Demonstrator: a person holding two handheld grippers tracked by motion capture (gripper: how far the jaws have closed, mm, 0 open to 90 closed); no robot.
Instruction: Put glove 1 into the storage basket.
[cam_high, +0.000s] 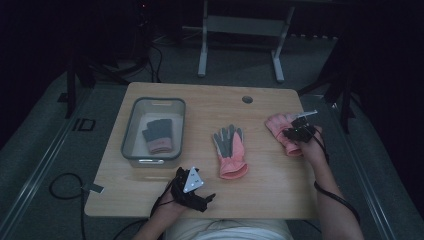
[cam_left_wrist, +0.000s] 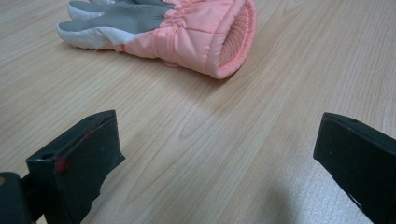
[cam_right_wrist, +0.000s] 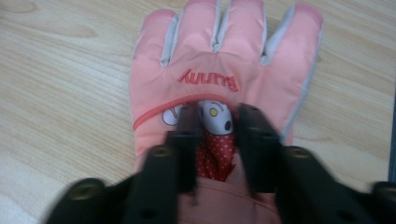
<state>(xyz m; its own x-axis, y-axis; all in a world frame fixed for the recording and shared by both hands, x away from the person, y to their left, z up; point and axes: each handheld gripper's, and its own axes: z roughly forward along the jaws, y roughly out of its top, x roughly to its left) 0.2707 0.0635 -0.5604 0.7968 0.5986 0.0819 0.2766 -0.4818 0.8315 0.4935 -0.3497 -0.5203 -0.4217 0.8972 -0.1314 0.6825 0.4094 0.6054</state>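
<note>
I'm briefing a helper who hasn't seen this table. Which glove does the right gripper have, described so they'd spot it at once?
Start at the wooden table and go to its right edge, far from the grey bin. There a pink glove lies back-up, pinched by the right gripper. Unlike the palm-up pink glove at the table's middle, with its grey palm, it shows a cartoon figure and red lettering.

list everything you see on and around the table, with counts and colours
table: 1, light wood, centre
bin: 1, grey translucent, table's left part
dark gloves: a small stack, grey with pink cuffs, inside the bin; count unclear
middle glove: 1, pink with grey palm, table's centre
right glove: 1, pink with a cartoon print, table's right edge
metal frame: 1, grey, floor beyond the table
left gripper: 1, black, open, near edge
right gripper: 1, black, jaws on the right glove
</note>
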